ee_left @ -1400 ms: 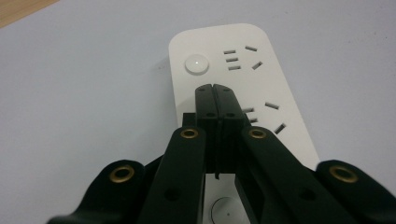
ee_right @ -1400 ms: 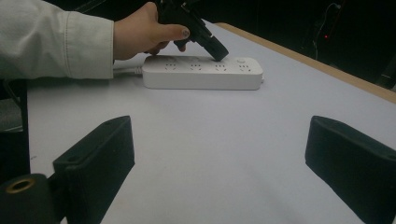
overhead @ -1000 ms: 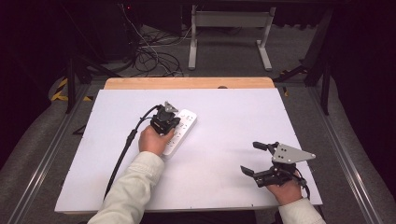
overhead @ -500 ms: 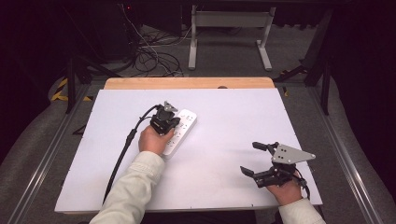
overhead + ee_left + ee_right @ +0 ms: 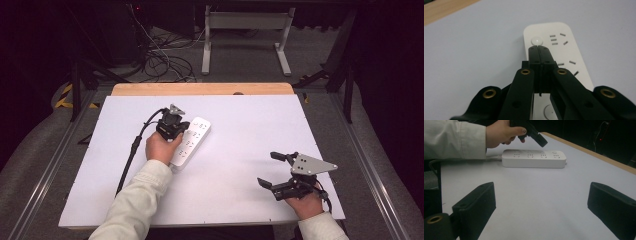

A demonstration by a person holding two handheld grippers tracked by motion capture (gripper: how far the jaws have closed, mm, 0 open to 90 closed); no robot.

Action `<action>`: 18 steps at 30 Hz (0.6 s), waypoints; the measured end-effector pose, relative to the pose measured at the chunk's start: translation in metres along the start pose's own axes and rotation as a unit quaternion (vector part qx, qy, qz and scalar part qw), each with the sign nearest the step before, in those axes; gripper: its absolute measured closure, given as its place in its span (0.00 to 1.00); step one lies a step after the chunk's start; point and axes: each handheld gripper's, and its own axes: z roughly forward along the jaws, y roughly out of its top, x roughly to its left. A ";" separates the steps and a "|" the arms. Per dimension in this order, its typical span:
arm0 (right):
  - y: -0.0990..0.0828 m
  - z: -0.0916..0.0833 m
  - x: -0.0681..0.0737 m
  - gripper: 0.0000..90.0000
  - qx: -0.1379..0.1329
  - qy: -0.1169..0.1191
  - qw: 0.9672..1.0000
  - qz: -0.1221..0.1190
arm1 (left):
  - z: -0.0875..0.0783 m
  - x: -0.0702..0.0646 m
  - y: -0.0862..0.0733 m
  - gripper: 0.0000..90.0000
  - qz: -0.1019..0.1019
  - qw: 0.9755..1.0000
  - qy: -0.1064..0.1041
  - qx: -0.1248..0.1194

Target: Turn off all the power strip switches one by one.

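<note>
A white power strip [image 5: 192, 141] lies at an angle on the white table [image 5: 250, 125], left of the middle. My left gripper [image 5: 181, 128] hangs over it, jaws pressed together with nothing between them. In the left gripper view its tips [image 5: 538, 47] point just short of the round white button [image 5: 537, 40] at the far end of the strip [image 5: 566, 50]. From the right gripper view the left gripper [image 5: 542, 143] hovers slightly above the strip [image 5: 534, 158], not touching. My right gripper [image 5: 267, 169] rests near the front right corner, jaws wide open and empty [image 5: 541, 205].
The left gripper's black cable [image 5: 131, 155] trails over the table's left part toward the front edge. A wooden strip [image 5: 200, 89] borders the far edge. Behind it, on the floor, are loose cables [image 5: 165, 65] and a grey metal stand [image 5: 245, 35].
</note>
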 end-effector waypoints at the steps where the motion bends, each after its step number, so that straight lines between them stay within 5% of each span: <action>1: 0.000 0.000 0.000 0.09 0.000 0.000 1.000 -0.001 | -0.002 0.000 0.001 1.00 -0.004 1.000 -0.001 -0.003; 18: 0.000 -0.001 0.000 0.09 -0.003 0.002 1.000 -0.001 | 0.000 0.007 0.023 1.00 -0.002 1.000 -0.006 -0.004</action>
